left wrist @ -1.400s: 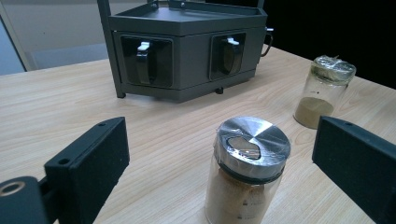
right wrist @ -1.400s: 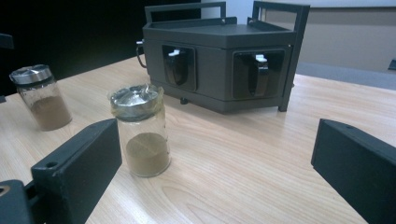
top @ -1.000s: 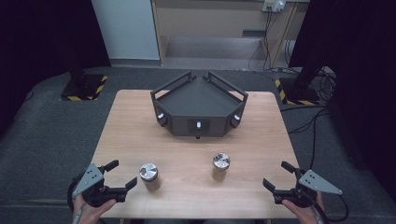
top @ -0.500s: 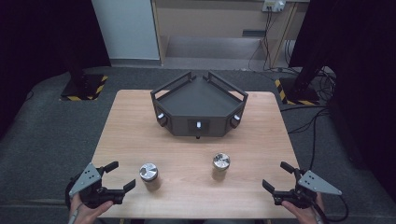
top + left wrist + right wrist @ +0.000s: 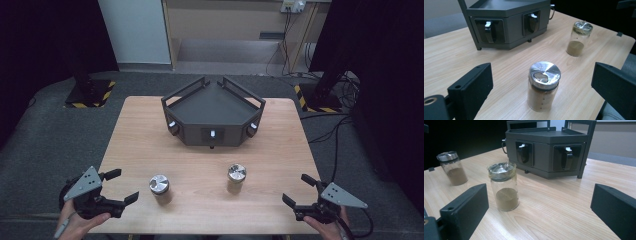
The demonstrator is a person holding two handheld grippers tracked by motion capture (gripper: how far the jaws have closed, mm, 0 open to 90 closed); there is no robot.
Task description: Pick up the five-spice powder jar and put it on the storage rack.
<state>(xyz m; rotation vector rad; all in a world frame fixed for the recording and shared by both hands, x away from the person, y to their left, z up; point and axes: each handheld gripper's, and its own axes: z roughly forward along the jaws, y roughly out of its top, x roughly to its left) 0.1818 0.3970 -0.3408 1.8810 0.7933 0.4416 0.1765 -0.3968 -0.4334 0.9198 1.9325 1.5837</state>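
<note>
**Two spice jars standing, both grippers holding nothing**

Two glass jars with silver lids are standing upright on the table, in front of the dark rack. The left jar is sitting near the left gripper; the right jar, partly filled with brown powder, is sitting well apart from the right gripper. Both grippers' jaws are gaping wide, touching nothing.
</note>
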